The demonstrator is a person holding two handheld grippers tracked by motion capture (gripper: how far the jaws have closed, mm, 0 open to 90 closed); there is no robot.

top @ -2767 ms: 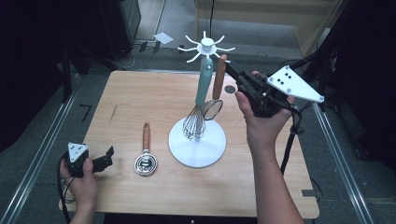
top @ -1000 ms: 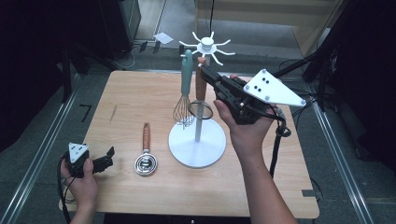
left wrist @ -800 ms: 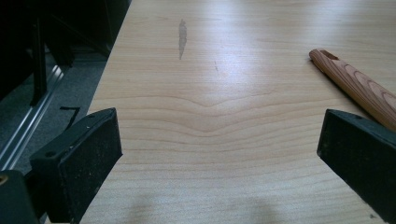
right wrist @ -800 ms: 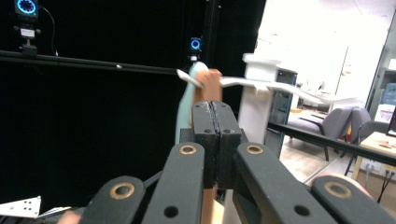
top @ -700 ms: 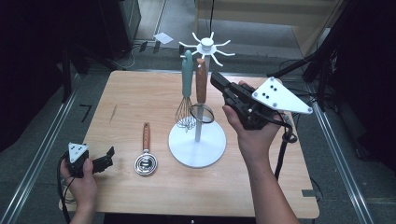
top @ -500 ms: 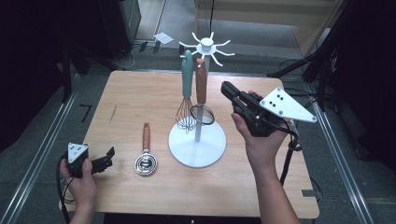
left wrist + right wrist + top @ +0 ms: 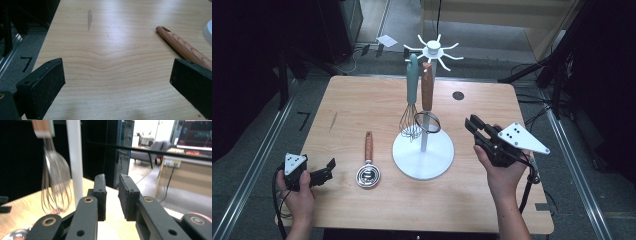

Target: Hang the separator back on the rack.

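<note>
High view: a white rack stands mid-frame on the table, with a whisk and strainer hanging from it. A wood-handled spoon lies to its left. The left gripper sits at lower left; the right gripper hovers right of the rack.

Left gripper view: jaws wide apart — the spoon's handle at right.

Right gripper view: jaws nearly together, empty — the blurred whisk at left.

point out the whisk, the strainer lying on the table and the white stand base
whisk (image 7: 411, 126): high view, on its wire loops.
strainer lying on the table (image 7: 368, 175): high view, on its metal bowl.
white stand base (image 7: 439, 160): high view, on the disc's right part.
</note>
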